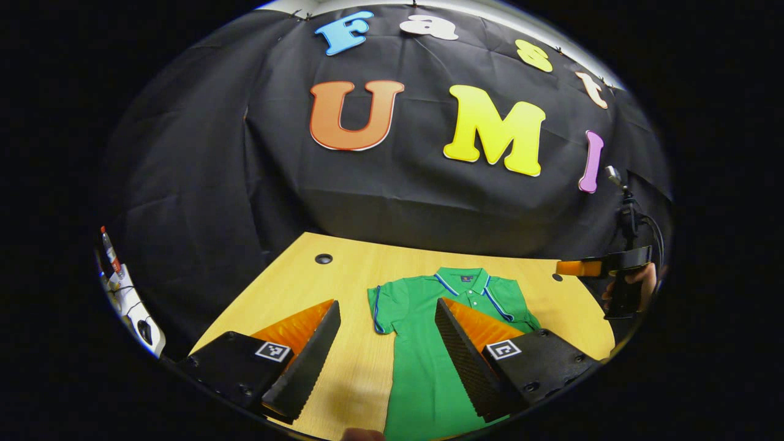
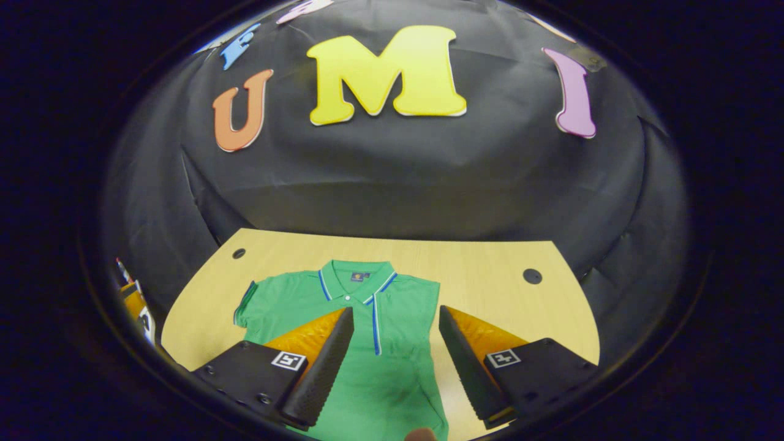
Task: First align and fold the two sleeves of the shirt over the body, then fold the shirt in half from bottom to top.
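A green polo shirt (image 1: 429, 361) with blue trim lies flat on the wooden table (image 1: 288, 288), collar toward the far wall. In the right gripper view the shirt (image 2: 392, 373) has one sleeve (image 2: 248, 306) spread out at the left. Its other side ends in a straight edge, with a blue-trimmed cuff (image 2: 375, 334) lying over the chest. My left gripper (image 1: 387, 302) hovers open above the shirt's spread sleeve (image 1: 381, 306) and the bare wood beside it. My right gripper (image 2: 396, 309) hovers open over the chest, holding nothing. It is also at the right edge of the left gripper view (image 1: 603, 267), held by a hand (image 1: 640, 285).
The table (image 2: 490, 269) has round cable holes at its far corners (image 1: 323, 258) (image 2: 532, 275). A white power strip with a bottle (image 1: 131, 306) sits off the table's left side. A stand with cables (image 1: 626, 211) rises at the right.
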The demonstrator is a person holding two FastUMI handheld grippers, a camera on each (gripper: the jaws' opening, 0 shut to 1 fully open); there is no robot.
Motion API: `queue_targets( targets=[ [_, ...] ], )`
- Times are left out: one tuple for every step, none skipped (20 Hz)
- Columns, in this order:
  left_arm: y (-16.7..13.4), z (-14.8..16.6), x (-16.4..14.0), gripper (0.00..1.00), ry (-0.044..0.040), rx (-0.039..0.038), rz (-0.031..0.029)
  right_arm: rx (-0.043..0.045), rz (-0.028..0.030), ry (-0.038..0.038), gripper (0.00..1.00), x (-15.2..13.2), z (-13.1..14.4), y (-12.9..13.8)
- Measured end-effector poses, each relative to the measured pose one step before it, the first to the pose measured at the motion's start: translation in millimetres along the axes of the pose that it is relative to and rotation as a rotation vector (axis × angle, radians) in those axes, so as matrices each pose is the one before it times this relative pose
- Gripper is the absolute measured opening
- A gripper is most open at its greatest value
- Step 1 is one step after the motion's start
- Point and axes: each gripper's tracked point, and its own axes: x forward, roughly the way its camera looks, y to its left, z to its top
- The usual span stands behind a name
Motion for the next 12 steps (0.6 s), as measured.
queue_targets(
  targets=[
    [-0.16, -2.55, 9.47, 1.00, 0.01775, -0.00404, -0.02265, -0.01427, -0.00049, -0.01238, 0.91, -19.06, -1.13, -0.09],
    [1.93, 1.56, 8.97, 1.00, 0.01502, -0.00845, -0.02386, -0.02429, -0.00481, -0.01157, 0.87, -18.15, -2.11, -1.75],
    [-1.51, -0.59, 9.46, 1.00, 0.01934, -0.01188, -0.02815, -0.02840, -0.01109, -0.01255, 0.87, -17.69, -1.07, -3.55],
    [1.63, -0.90, 10.69, 0.99, 0.02312, -0.00346, -0.02202, -0.02686, -0.00947, -0.01264, 0.91, -17.25, -1.32, -2.53],
    [1.99, -0.07, 8.30, 0.99, 0.02061, 0.00047, -0.01722, -0.01543, -0.00599, -0.01296, 0.91, -16.34, -0.83, -2.10],
    [2.87, 1.31, 12.72, 0.99, 0.02342, -0.00178, -0.01570, -0.00255, -0.00522, -0.00878, 0.96, -15.43, -1.61, -1.88],
    [3.25, 0.05, 10.25, 0.99, 0.02522, 0.00229, -0.01039, 0.00737, -0.00779, -0.00506, 0.91, -14.27, -1.75, -2.62],
    [2.07, -1.59, 11.25, 0.99, 0.02901, 0.00207, -0.01383, 0.01131, -0.01013, 0.00049, 0.87, -9.88, -4.30, -5.19],
    [2.38, -2.43, 10.54, 0.99, 0.02968, -0.01419, -0.01814, 0.01443, -0.01072, 0.00607, 0.89, -8.32, -6.53, -4.83],
    [1.71, -2.23, 10.52, 0.99, 0.03860, -0.02853, -0.01452, 0.02735, -0.01270, 0.01077, 0.91, -4.30, -8.54, -5.41],
    [2.08, -3.24, 10.96, 0.98, 0.04205, -0.03938, -0.01622, 0.02998, -0.00941, 0.01669, 0.91, -3.54, -9.95, -3.97],
    [2.49, -3.15, 11.75, 0.98, 0.03856, -0.03974, -0.01740, 0.02648, -0.01030, 0.01895, 0.91, -2.91, -10.17, -4.64]
  ],
)
